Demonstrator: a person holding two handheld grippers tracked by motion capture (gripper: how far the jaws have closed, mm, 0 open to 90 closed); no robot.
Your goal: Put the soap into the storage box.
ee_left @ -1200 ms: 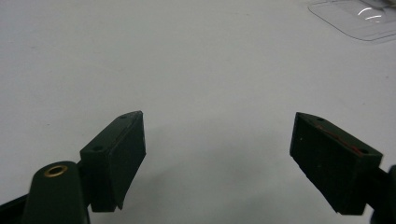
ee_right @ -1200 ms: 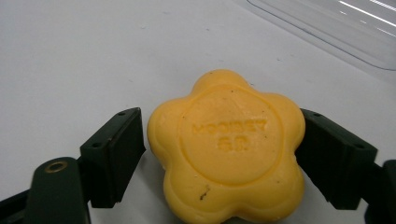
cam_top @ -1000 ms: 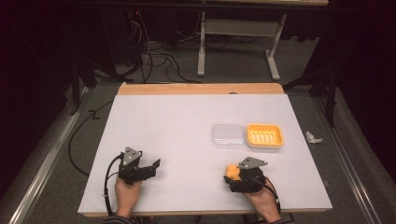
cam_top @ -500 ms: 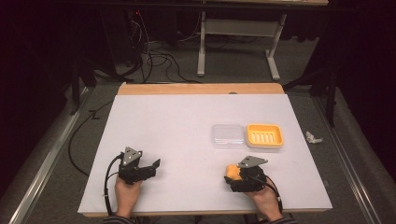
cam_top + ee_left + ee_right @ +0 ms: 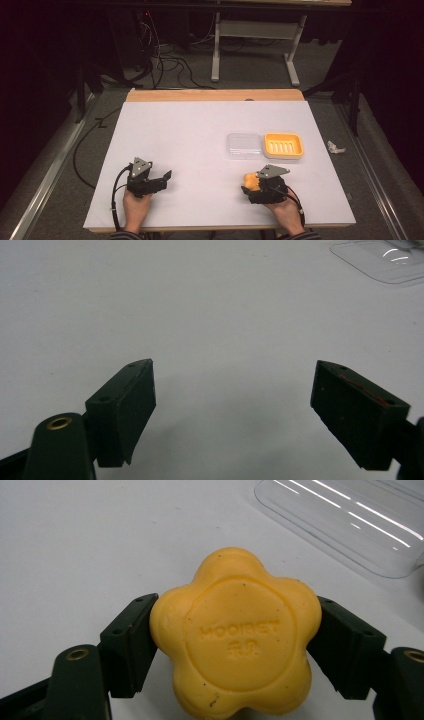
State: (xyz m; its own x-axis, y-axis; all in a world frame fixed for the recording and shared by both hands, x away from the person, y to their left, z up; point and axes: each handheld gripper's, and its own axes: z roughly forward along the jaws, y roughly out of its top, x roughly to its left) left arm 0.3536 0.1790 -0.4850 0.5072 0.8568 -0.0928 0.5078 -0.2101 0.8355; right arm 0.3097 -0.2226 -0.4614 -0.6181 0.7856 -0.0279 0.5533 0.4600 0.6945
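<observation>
Between the right gripper jaws sits yellow soap stamped "MOOIBET"; left gripper jaws gape empty.

Lab or workshop: dark room, cables trailing over grey floor, metal-legged bench behind white-topped table.

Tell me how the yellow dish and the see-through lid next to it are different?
The yellow dish is solid bright yellow with raised ribs inside; the clear lid is see-through and looks smooth. The dish sits farther to the right, and the lid lies nearer the middle of the table. Both are rounded rectangles of about the same size, lying flat side by side on the white table.
</observation>
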